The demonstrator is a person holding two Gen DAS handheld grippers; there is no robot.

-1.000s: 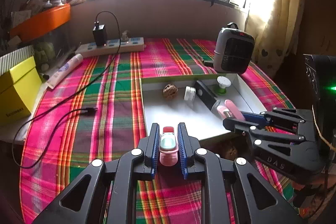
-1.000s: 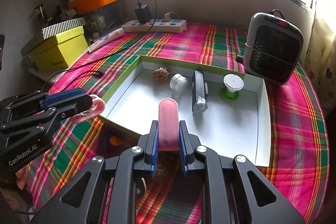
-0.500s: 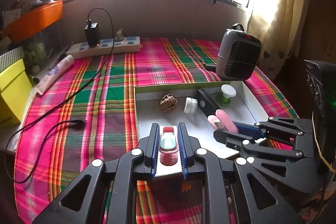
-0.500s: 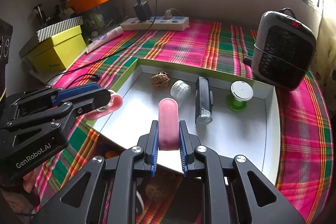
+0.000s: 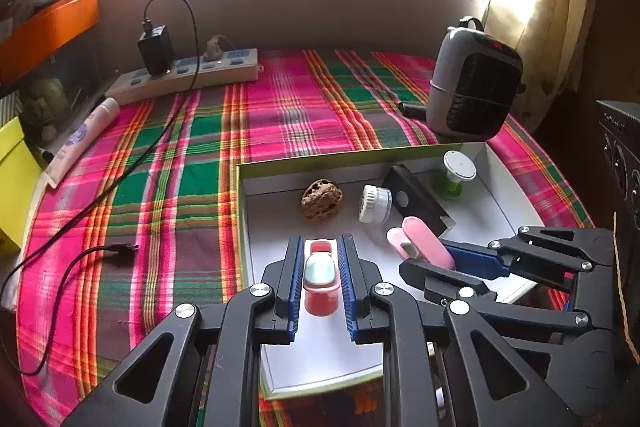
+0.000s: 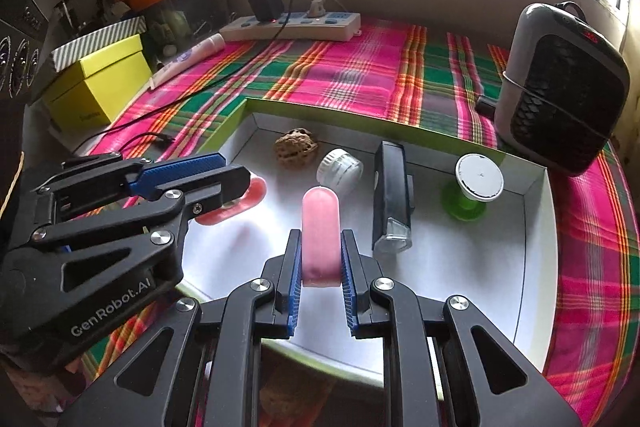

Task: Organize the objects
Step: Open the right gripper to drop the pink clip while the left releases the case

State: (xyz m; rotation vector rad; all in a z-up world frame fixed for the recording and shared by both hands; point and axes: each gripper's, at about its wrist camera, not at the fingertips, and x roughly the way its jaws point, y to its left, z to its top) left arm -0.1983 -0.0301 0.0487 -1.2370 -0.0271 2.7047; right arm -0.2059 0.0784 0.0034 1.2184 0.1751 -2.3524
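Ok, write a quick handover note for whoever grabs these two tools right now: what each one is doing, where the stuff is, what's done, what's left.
Left tool: shut on a small red and pale toy-like item, over the white tray.
Right tool: shut on a pink capsule-shaped piece, also over the tray.
Done: walnut, white cap, black bar light and green-based spool lie in the tray.
Left: set both held items down in the tray and let go.

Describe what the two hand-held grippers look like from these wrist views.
Both look alike: the left hand-held gripper and the right hand-held gripper have matte black linkage arms with triangular cut-outs, silver round pivot screws and ribbed blue finger pads. White "GenRobot.AI" lettering marks the left one's side. No sleeves or cables show.
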